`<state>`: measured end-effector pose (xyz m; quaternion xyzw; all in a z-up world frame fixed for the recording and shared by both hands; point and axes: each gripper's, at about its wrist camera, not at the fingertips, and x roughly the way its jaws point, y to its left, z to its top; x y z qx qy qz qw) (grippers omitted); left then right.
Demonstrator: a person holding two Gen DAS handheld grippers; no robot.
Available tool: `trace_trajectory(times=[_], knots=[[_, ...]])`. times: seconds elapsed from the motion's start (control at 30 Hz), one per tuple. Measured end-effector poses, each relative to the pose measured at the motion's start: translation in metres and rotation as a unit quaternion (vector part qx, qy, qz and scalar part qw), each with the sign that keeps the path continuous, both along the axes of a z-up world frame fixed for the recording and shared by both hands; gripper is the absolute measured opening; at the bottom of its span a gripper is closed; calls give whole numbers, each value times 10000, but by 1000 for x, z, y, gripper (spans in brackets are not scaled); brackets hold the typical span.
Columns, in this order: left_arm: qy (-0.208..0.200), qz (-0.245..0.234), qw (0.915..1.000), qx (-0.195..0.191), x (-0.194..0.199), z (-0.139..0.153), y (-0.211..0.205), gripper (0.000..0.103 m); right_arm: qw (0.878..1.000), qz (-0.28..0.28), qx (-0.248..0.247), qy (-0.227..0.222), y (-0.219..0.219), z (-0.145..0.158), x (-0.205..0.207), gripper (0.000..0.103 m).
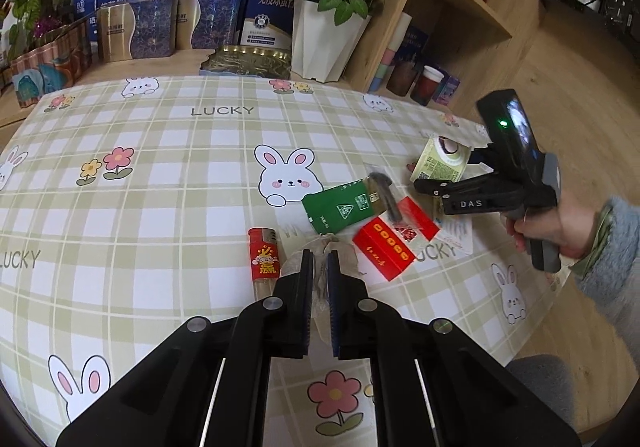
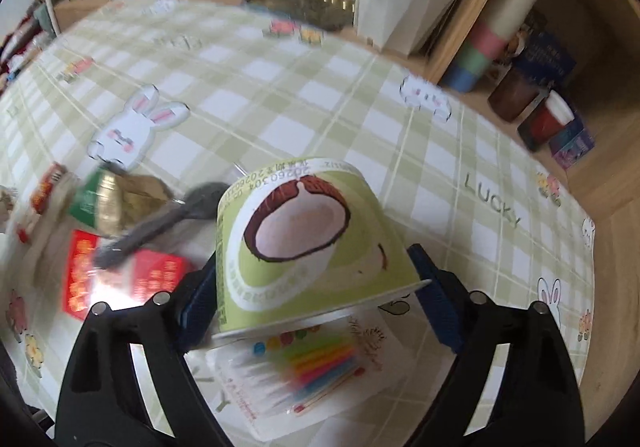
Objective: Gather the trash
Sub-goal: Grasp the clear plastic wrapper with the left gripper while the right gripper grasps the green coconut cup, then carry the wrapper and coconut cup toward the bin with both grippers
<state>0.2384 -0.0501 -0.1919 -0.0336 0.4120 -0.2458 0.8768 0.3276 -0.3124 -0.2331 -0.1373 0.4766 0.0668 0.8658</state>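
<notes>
The left gripper [image 1: 320, 263] is nearly closed on a crumpled clear wrapper [image 1: 320, 287], low over the tabletop [image 1: 180, 175]. Just left of it lies a red lighter [image 1: 263, 259]; just beyond are a red packet [image 1: 383, 252] and a green packet [image 1: 340, 210] with a dark spoon [image 1: 386, 196] across it. The right gripper [image 2: 316, 279] clasps a green coconut cup [image 2: 296, 243], tipped on its side, above a pack of candles [image 2: 308, 371]. Farther back stands a white flowerpot [image 1: 320, 43].
</notes>
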Motion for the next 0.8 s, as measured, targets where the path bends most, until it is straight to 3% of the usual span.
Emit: trace_trajectory(times=[0.43, 0.8], knots=[[-201, 51, 9996, -178, -54, 33, 20, 7, 9912, -38, 1007, -863, 22, 65, -94, 86], [-361, 86, 9991, -200, -124, 53, 49, 7, 9828, 195, 1506, -1048, 74, 69, -196, 86]])
